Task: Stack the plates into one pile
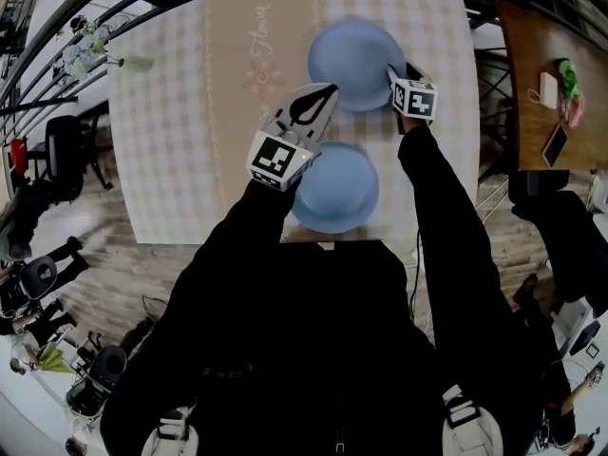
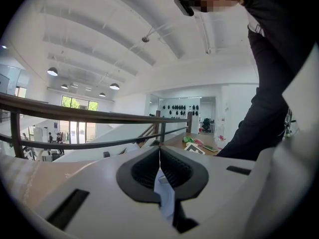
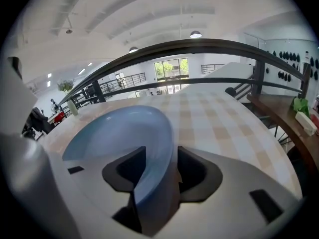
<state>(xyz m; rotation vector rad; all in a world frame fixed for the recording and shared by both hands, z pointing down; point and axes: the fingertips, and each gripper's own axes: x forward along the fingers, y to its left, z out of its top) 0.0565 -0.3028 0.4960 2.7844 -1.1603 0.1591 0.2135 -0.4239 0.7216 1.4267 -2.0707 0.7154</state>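
Observation:
Two blue plates lie apart on the checked table (image 1: 180, 112). The far plate (image 1: 351, 60) (image 3: 114, 128) has its right rim standing between the jaws of my right gripper (image 1: 394, 72) (image 3: 162, 153). Dark gaps show beside that rim, so the jaws are open around it, and the plate rests flat on the cloth. The near plate (image 1: 337, 193) sits by the table's front edge, partly under my left arm. My left gripper (image 1: 328, 90) (image 2: 159, 151) hovers between the plates, its tip over the far plate's near-left rim. Its jaws are shut with nothing held.
A small vase of flowers (image 1: 85, 50) stands at the table's far left corner. To the right is a wooden side table (image 1: 532, 55) with a phone and small items. A dark railing (image 3: 199, 46) curves past the far side. The front table edge (image 1: 218, 240) is close to my body.

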